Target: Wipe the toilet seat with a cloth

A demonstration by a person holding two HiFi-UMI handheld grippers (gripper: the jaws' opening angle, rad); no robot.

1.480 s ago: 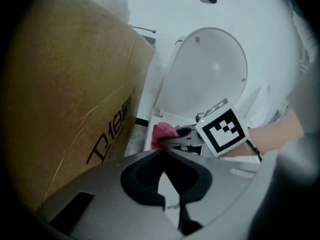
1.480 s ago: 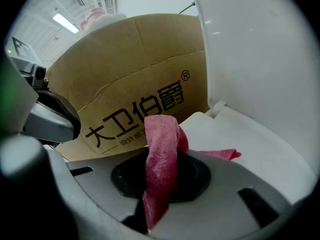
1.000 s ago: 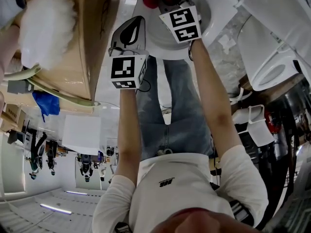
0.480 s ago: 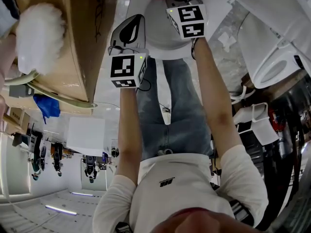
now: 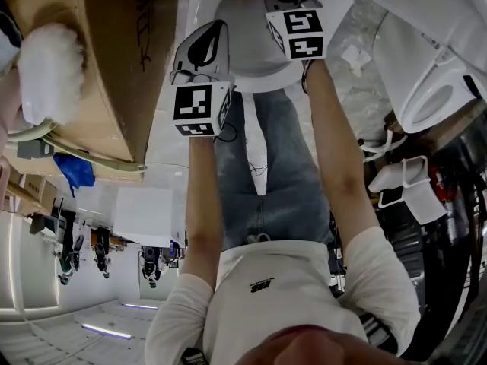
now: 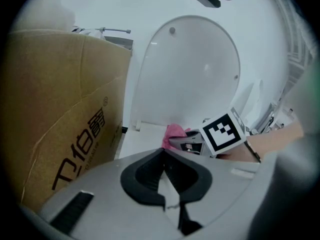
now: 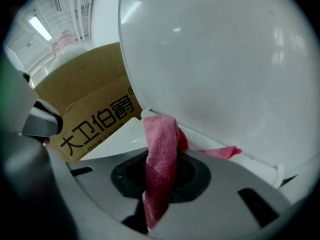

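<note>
White toilet fittings filled the room, with a cardboard box (image 6: 60,109) just beside the toilet. The right tool (image 7: 160,184) gripped a pink cloth (image 7: 161,144) against the toilet seat (image 7: 112,140), below the raised lid (image 7: 225,59). The left tool (image 6: 167,184) hung nearby, jaws together, empty.

The pink terry cloth (image 7: 160,154) is soft, napped and matt. Far behind it, the white oval toilet lid (image 7: 225,59) is smooth and glossy, streaked with reflected light. At left, the brown cardboard box (image 7: 95,109) is dull printed paperboard. The right claw (image 7: 161,184) is matt grey plastic with black pads.
</note>
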